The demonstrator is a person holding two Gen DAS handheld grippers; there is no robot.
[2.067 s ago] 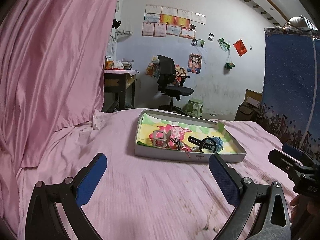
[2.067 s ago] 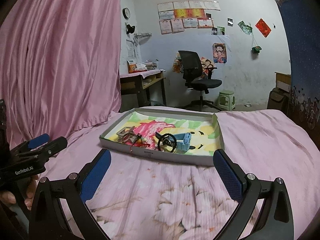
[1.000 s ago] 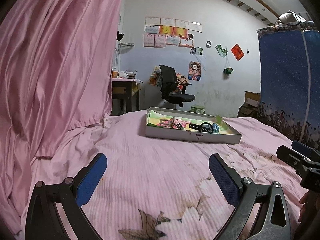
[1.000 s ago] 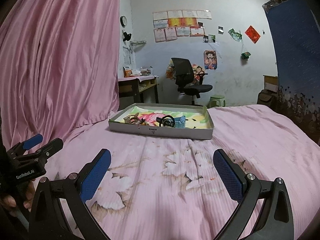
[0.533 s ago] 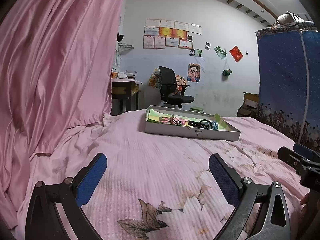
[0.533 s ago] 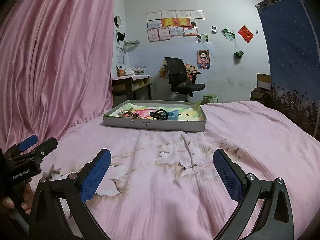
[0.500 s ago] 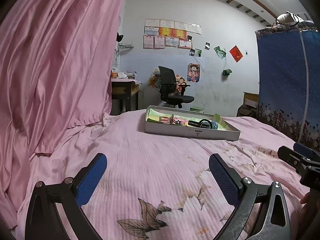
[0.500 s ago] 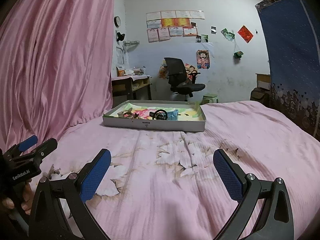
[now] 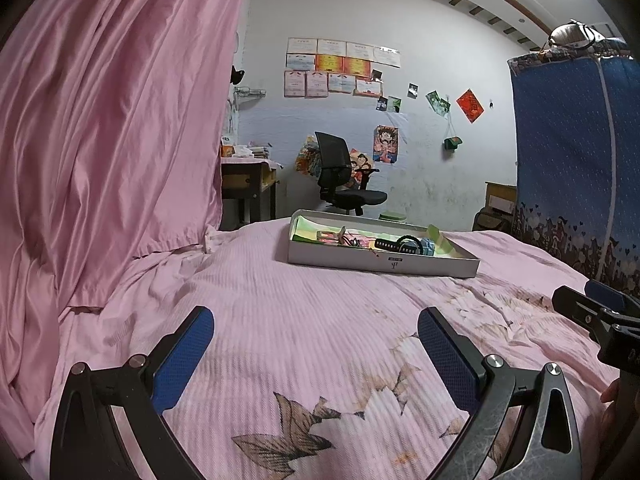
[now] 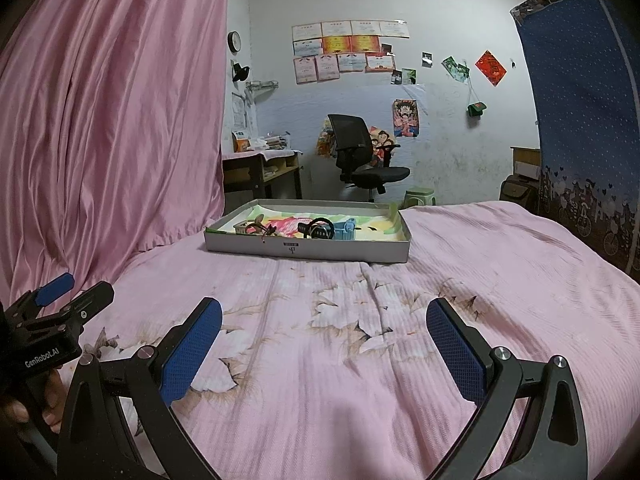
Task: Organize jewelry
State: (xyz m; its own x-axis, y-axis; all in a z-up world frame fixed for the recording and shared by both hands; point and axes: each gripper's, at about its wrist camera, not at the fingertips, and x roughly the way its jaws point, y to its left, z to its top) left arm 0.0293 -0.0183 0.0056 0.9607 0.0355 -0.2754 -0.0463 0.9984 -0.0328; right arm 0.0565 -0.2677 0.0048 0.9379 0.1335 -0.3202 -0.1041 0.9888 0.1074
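Note:
A shallow grey box point(image 9: 380, 262) point(image 10: 308, 249) with a colourful lining sits far ahead on the pink bed. Inside it lie a black watch point(image 9: 404, 244) point(image 10: 318, 230), a blue watch point(image 9: 427, 245) point(image 10: 346, 232), a small pale frame-like piece point(image 10: 242, 227) and a tangle of thin jewelry point(image 9: 354, 241) point(image 10: 266, 232). My left gripper point(image 9: 316, 354) is open and holds nothing, low over the sheet and well short of the box. My right gripper point(image 10: 324, 344) is open too, equally far back. Each gripper shows at the edge of the other's view.
The pink floral sheet point(image 10: 360, 320) stretches between the grippers and the box. A pink curtain point(image 9: 112, 140) hangs on the left, a blue patterned cloth point(image 9: 576, 168) on the right. Beyond the bed stand a desk point(image 10: 260, 172), a black office chair point(image 10: 360, 156) and a green stool point(image 10: 420, 196).
Both grippers have drawn back and down from the box, which now looks smaller and farther away. Both stayed open and held nothing throughout.

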